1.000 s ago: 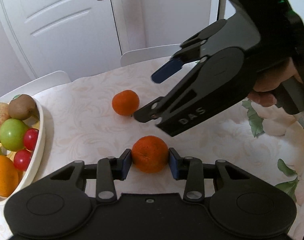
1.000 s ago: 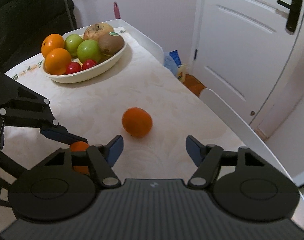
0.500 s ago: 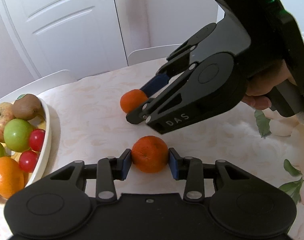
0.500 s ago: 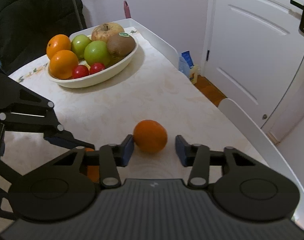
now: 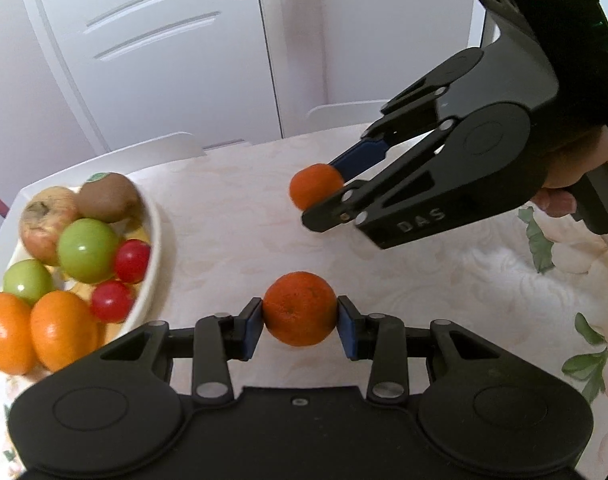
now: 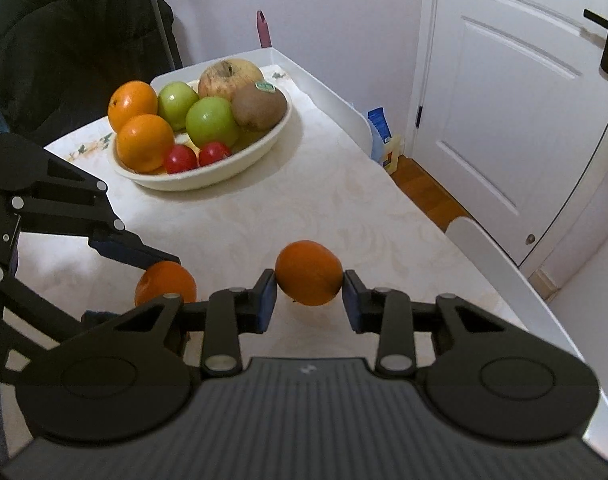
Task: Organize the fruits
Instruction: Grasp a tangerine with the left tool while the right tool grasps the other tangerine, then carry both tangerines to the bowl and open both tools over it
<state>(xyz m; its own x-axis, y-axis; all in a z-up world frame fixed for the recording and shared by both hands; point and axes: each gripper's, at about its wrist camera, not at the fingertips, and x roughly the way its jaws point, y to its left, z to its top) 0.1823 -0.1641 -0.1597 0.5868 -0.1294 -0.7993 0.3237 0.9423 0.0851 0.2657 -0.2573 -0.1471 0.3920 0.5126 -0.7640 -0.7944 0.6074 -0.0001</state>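
Two grippers, each clamped on a round orange mandarin, above a cream-clothed table.

The left gripper [image 5: 299,322] pinches one mandarin [image 5: 299,309] between its blue pads; the right gripper [image 6: 308,294] grips the other mandarin [image 6: 308,278]. The oval white ceramic bowl [image 6: 239,168] on the table [image 6: 304,208] contains two oranges, three green apples, a russet apple, a kiwi and two small red fruits.

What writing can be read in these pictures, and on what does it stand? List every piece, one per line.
"DAS": raised letters on the side of the right gripper, seen from the left wrist.
Green sticker on the kiwi in the bowl: print too small to read.
Blue packet on the floor by the door: print too blurred to read.
Small mark on the right gripper's ribbed body, near the bottom of its own view: a logo, not legible.
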